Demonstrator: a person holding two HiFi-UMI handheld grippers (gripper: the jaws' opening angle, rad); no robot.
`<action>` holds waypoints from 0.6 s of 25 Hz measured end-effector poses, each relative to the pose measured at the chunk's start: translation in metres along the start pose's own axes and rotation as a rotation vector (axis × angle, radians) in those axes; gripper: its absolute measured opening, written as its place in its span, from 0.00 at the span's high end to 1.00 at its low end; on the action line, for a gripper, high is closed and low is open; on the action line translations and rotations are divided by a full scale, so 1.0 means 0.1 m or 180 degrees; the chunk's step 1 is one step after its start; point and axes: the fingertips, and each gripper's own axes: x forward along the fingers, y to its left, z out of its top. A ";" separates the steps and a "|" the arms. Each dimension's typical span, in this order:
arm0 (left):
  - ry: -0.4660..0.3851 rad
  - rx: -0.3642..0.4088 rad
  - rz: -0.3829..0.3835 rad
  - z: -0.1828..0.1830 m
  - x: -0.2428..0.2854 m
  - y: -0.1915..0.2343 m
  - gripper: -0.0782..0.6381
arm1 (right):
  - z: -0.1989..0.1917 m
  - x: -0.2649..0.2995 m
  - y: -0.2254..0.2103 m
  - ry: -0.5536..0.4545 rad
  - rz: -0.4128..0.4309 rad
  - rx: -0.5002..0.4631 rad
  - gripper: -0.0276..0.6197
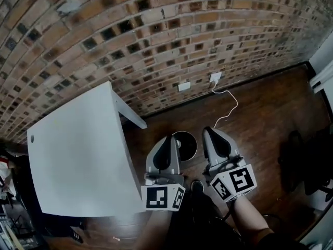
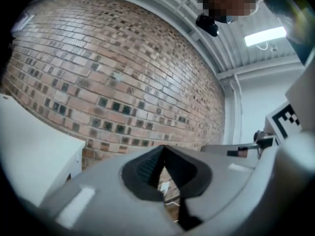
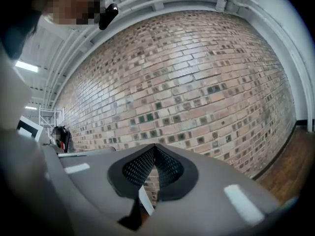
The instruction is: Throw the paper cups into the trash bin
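Left gripper (image 1: 170, 138) is clenched, its tips meeting with nothing between them, just right of the white table (image 1: 78, 155). The round dark trash bin (image 1: 188, 146) shows between the two grippers, down on the wooden floor (image 1: 260, 113). Right gripper (image 1: 210, 130) is likewise clenched and empty, pointing toward the brick wall (image 1: 156, 35).

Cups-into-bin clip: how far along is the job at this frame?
Done, apparently: no paper cup shows on the white table or the floor. In hand: nothing; the left gripper and right gripper are both shut and empty. Left: nothing visible, though the trash bin is too dark inside to confirm cups.
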 end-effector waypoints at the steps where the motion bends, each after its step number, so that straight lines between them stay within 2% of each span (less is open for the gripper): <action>1: -0.0052 0.0012 -0.0013 0.14 -0.03 -0.04 0.88 | 0.14 -0.03 0.05 -0.0053 0.0023 -0.0021 0.95; 10: -0.0549 0.0189 -0.0226 1.33 -0.38 -0.33 0.88 | 1.24 -0.25 0.67 -0.0518 0.0388 -0.0430 0.95; 15: -0.0698 0.0367 -0.0364 1.74 -0.66 -0.41 0.88 | 1.70 -0.46 1.04 -0.0885 0.0573 -0.0655 0.95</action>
